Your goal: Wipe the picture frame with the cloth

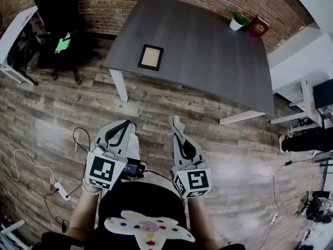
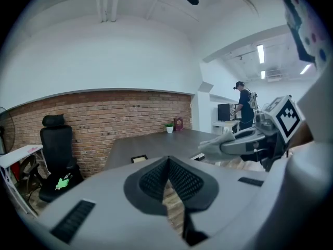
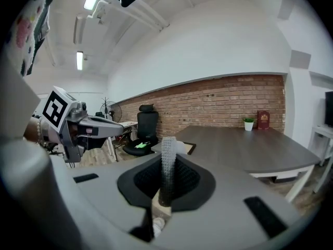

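A black picture frame with a pale insert lies flat near the left edge of the dark grey table. It is small in the left gripper view, and in the right gripper view the picture frame peeks out behind the cloth. Both grippers hang low over the wooden floor, well short of the table. My right gripper is shut on a pale grey cloth that stands up between its jaws, and the cloth shows at its tip. My left gripper is shut with nothing in it.
A potted plant and a red book stand at the table's far right corner. A black office chair sits left of the table, by a white desk. Cables and a power strip lie on the floor. A person stands far off.
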A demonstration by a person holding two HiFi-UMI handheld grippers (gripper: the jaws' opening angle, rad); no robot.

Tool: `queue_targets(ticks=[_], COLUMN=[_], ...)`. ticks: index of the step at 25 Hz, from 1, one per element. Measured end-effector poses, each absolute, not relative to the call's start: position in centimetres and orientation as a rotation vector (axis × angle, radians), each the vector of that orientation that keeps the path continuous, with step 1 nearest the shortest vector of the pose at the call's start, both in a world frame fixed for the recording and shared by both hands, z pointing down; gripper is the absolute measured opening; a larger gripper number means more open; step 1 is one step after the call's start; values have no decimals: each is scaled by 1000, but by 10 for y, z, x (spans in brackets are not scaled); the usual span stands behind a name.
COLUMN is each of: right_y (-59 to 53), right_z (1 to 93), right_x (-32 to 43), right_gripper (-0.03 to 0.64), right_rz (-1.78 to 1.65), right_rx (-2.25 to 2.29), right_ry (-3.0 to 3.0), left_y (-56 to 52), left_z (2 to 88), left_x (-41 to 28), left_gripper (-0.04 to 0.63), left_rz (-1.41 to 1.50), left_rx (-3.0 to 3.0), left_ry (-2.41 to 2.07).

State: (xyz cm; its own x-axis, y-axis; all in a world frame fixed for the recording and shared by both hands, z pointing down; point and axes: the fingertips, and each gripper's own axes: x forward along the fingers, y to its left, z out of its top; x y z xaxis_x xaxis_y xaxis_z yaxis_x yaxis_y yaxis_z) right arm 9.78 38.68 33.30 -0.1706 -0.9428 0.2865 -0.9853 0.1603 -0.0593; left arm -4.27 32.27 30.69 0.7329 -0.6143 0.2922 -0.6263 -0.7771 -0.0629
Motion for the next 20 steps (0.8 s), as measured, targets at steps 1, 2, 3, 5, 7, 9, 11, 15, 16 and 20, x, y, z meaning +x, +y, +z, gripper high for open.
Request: queue_targets(ticks=[1, 2, 3, 5, 7, 9, 11, 15, 16, 20], right_y=[381, 375, 368, 353, 335, 313, 291, 246, 235, 197], right_z=[334, 335, 335, 338, 339, 337, 337, 331, 330, 332], right_x=[100, 101, 102, 102, 100, 100, 100, 100, 101, 105], right_gripper=[25, 25, 25, 25, 25, 25, 25, 25, 25, 25], right_rz=[353, 356, 357, 358, 354, 350, 364, 356, 356, 387], right_rx=[1901, 1907, 1909, 1898, 1883, 1879, 1886, 1893, 1900, 1937], right_ry=[-2241, -2236, -2232, -2233, -2230, -2221, -2211, -2195, -2189, -2156], left_y=[317, 310, 303, 286, 267, 246, 225, 180, 169, 126], left_z=[308, 309, 311, 312, 314, 316, 318, 322, 322, 321], left_x=[-41, -40, -39, -38, -38, -38, -38, -35, -33, -26], left_gripper=[11, 11, 11, 11, 11, 11, 11, 11, 11, 11], left_rz=[466, 467, 468, 470, 471, 475, 485, 507, 510, 518], left_rx=[2887, 2888, 2888, 2889, 2887, 2885, 2879, 2880, 2883, 2896], left_ry=[-1031, -1027, -1022, -1017, -1012, -1000, -982, -939, -927, -877])
